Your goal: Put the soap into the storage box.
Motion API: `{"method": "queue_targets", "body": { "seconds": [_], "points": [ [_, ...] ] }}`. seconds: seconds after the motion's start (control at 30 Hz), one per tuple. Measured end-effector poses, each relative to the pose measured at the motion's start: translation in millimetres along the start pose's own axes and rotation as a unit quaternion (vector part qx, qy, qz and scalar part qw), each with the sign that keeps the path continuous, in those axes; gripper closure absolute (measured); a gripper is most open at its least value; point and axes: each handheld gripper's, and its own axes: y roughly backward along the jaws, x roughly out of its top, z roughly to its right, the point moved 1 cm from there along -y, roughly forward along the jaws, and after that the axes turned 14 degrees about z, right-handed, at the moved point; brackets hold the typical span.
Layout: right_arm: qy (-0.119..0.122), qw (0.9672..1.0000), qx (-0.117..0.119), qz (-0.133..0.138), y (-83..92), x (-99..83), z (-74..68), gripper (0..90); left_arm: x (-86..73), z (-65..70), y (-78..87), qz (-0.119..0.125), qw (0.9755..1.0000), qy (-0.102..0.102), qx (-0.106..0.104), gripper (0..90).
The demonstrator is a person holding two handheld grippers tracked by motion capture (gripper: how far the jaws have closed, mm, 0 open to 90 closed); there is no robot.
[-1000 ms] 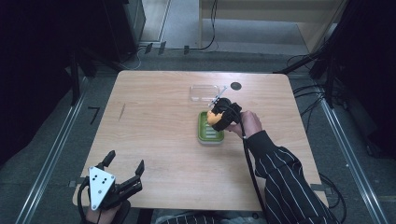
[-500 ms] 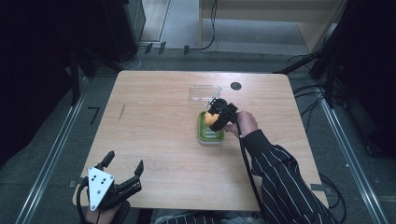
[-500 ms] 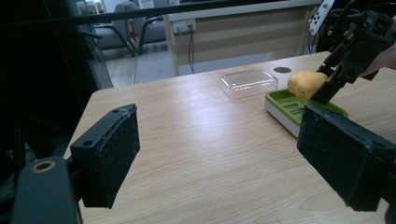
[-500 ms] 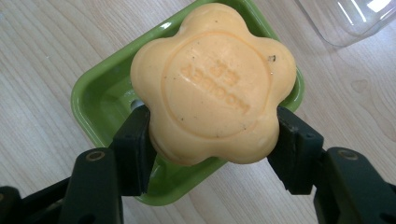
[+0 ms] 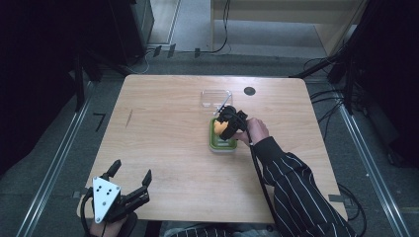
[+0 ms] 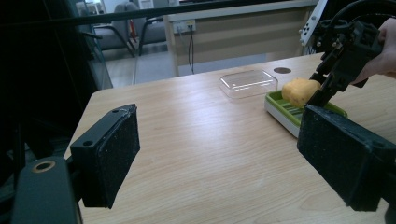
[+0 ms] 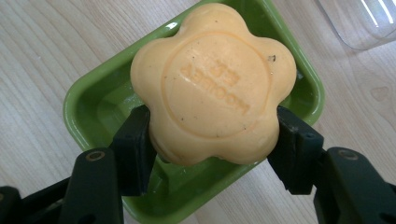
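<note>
Orange soap (image 7: 212,84), moulded as a five-lobed flower with raised lettering on its face, is pinched between the two black jaws of the right tool (image 7: 212,154); one pad presses each side of the bar. Directly beneath it lies a green soap dish (image 7: 88,100) with rounded corners, standing on the wooden bench (image 5: 168,123). Seen from the high view, the right tool (image 5: 225,127) is over the dish (image 5: 221,144), right of the bench's middle, and the person's right hand (image 5: 254,131) grips the tool from behind, with a striped sleeve (image 5: 296,192) running back to the near edge. In the left gripper view the soap (image 6: 299,91) sits at the near end of the dish (image 6: 280,109), over its ribbed floor; whether it rests on the ribs or is just above them cannot be told.

A clear plastic lid (image 5: 216,97) lies just beyond the dish, apart from it, and a small dark round spot (image 5: 249,91) marks the bench to its right.

Left tool (image 5: 131,185): jaws spread wide with nothing between them, held at the near left corner of the bench, a grey three-cornered plate (image 5: 103,197) on its top. Its pads (image 6: 114,149) face the dish from well away.
</note>
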Motion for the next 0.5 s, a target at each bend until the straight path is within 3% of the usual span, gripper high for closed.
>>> {"method": "queue_targets", "body": {
  "seconds": [0.5],
  "points": [
    [0.009, 0.9998, -0.002, -0.020, -13.9, 1.5, -3.5, 40.0, 0.0, -0.4, 0.6, 0.000, 1.0000, -0.001, 0.000, 13.7]
  ]
}}
